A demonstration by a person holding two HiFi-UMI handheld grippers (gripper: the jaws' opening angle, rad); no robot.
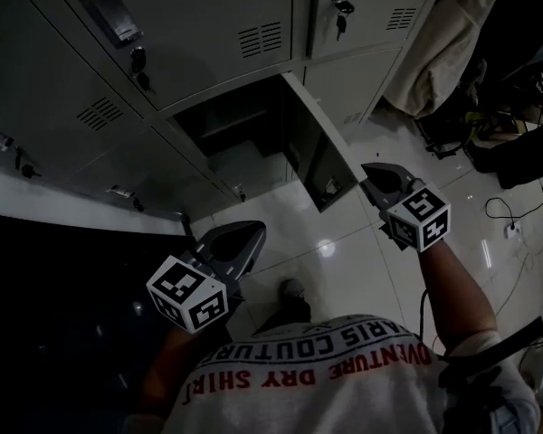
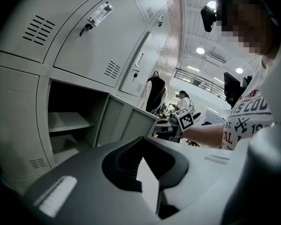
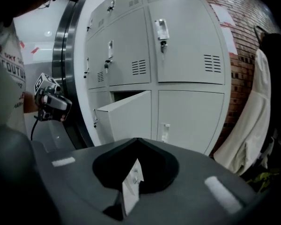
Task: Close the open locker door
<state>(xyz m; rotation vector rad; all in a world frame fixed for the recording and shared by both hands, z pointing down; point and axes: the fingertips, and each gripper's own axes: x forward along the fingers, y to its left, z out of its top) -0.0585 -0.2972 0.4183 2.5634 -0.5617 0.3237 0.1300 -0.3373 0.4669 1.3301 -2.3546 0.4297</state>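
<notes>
Left two-jaw gripper [image 1: 242,239]: my jaws are clenched tip to tip with nothing between them, as the left gripper view [image 2: 141,138] confirms. It hangs low over the glossy white tiled floor [image 1: 344,251], well apart from the lockers.

Right two-jaw gripper [image 1: 378,177]: jaws likewise pressed together and empty, per the right gripper view [image 3: 138,139]. In the head view its tips sit near the free edge of the open grey metal locker door [image 1: 321,152]. The right gripper view shows that door [image 3: 126,116] ahead of the jaws and not touching them.

The door belongs to the bottom row of the grey locker bank and stands swung outward, away from its dark open compartment [image 1: 235,134]. The left gripper view shows one shelf [image 2: 68,123] inside the compartment.

A pale beige coat [image 3: 253,121] hangs to the right of the lockers.
</notes>
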